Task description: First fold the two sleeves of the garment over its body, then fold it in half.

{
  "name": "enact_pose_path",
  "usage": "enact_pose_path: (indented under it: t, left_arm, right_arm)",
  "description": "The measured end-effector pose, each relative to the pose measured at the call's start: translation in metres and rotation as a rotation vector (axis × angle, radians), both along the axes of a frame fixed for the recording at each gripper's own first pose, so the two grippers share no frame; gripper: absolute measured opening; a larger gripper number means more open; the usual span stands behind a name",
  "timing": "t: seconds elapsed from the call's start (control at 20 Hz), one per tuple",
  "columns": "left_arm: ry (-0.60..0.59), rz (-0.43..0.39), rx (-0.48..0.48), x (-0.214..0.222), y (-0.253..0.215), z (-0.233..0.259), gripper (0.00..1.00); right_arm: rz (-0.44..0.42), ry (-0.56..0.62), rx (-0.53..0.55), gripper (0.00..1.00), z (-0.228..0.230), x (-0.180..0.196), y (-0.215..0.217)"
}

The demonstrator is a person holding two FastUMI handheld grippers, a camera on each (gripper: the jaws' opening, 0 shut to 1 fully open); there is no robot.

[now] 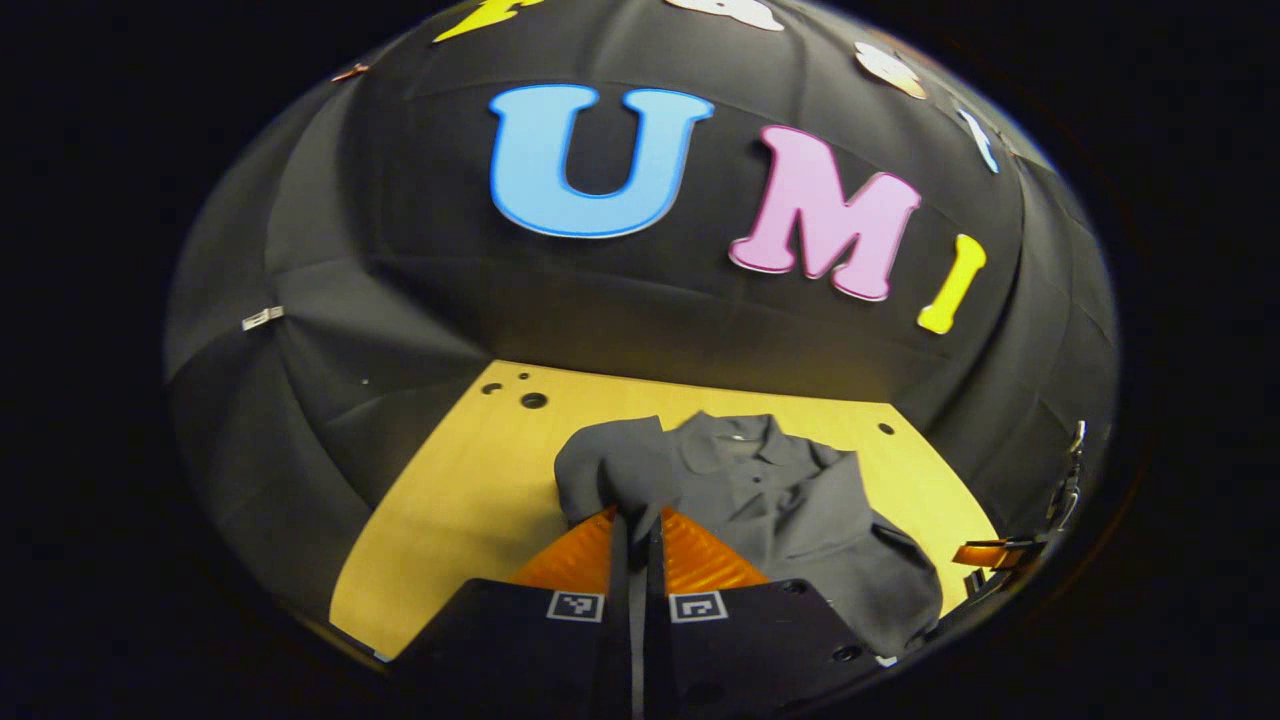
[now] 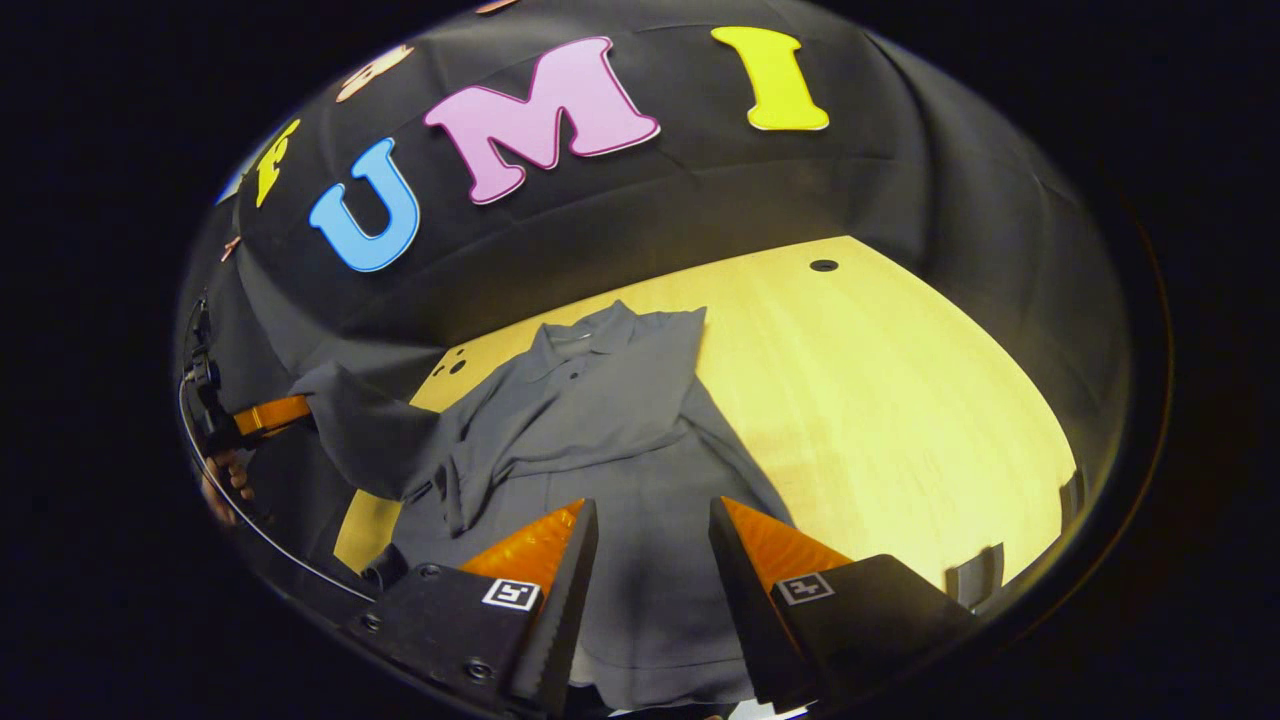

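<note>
Two tongs: left tongs (image 1: 633, 530) pinching sleeve (image 1: 600, 470), right tongs (image 2: 650, 520) agape.

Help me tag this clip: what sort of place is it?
Likely a staged recording booth: black cloth wall, bare wooden table, one grey shirt being folded with a hand-held gripper.

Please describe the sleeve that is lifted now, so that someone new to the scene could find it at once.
Find the yellow wooden table and the grey collared shirt lying on it. The lifted sleeve is the one raised off the table, pinched by the left hand-held gripper. The other sleeve lies folded flat over the shirt's body.
</note>
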State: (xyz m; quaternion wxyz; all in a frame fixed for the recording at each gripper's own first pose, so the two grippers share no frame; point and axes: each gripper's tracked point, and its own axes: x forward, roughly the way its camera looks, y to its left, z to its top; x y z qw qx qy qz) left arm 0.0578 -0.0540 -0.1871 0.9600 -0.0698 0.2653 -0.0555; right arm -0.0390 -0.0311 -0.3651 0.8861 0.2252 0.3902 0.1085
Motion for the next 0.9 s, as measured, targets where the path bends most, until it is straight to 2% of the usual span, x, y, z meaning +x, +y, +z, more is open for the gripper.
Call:
enact_pose_path:
  t: [0.25, 0.45, 0.65, 0.9]
  left_arm:
    - [0.002, -0.089, 0.017, 0.000, -0.099, -0.009, 0.10]
    - [0.036, -0.157, 0.086, 0.011, -0.165, -0.052, 0.10]
    - [0.070, -0.223, 0.165, 0.020, -0.209, -0.092, 0.10]
    - [0.109, -0.277, 0.219, 0.028, -0.243, -0.135, 0.10]
  right_arm:
    - [-0.027, 0.018, 0.020, 0.71, -0.018, -0.010, -0.039]
    - [-0.023, 0.035, 0.009, 0.70, -0.030, -0.016, -0.065]
    - [-0.033, 0.044, 0.012, 0.71, -0.034, -0.020, -0.084]
    - [-0.038, 0.067, 0.011, 0.70, -0.048, -0.025, -0.100]
